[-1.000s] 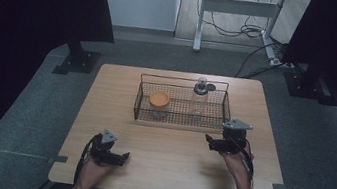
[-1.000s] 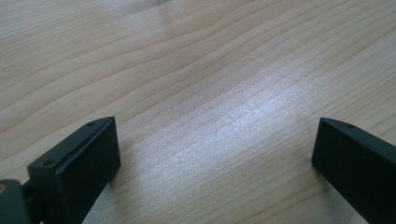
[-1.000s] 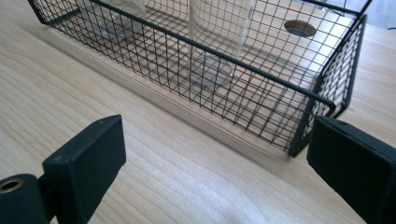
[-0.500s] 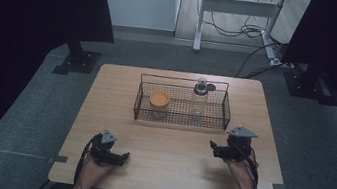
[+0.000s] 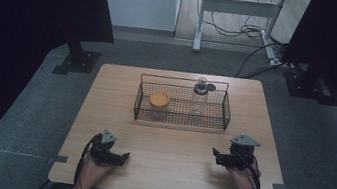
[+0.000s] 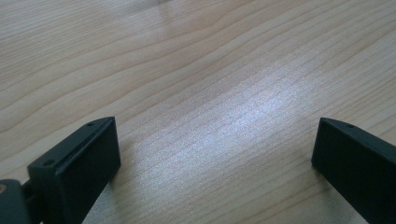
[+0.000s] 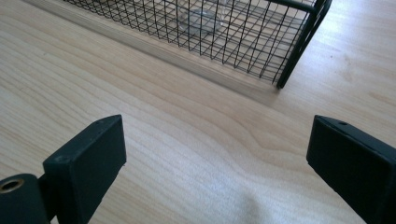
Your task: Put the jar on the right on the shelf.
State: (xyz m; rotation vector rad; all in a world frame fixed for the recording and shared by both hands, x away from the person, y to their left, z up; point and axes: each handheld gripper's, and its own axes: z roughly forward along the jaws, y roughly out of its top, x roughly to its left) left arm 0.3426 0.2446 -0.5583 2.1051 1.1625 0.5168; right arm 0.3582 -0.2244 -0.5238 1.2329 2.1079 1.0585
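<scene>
- Two grippers sit low over the near half of the wooden table (image 5: 183,152), one in each of my hands: the left gripper (image 5: 119,158) by the near left edge, the right gripper (image 5: 218,156) near the right side, closer to the wire basket (image 5: 180,121).
- Both have their jaws spread wide with nothing between them; the two gripper views show bare wood grain in the gap.
- What I am working with stands in the basket: a clear glass jar (image 5: 199,96) upright in its right half, and an orange lid (image 5: 159,98) lying flat in its left half, well apart from the jar. A small dark disc (image 5: 211,87) lies on the table just behind the basket's far rim.
- In the right gripper view the basket's near right corner post (image 7: 299,46) is close ahead, with the jar's base (image 7: 201,18) showing through the mesh.
- As I judge it, the step in hand is a pause or a reset before reaching in. To do it well I should keep the jaws wide, go in over the basket's rim from above rather than through the mesh side, and steer clear of that corner post.
- For the jar I would close on its body, below the neck, since smooth glass may slip; the lid lies flat and low, so it wants a careful pinch at its edge.
- Around the pale, matt table the floor is grey carpet (image 5: 320,147); dark stands rise at left and right, and a white desk frame (image 5: 240,9) with trailing cables stands behind.
</scene>
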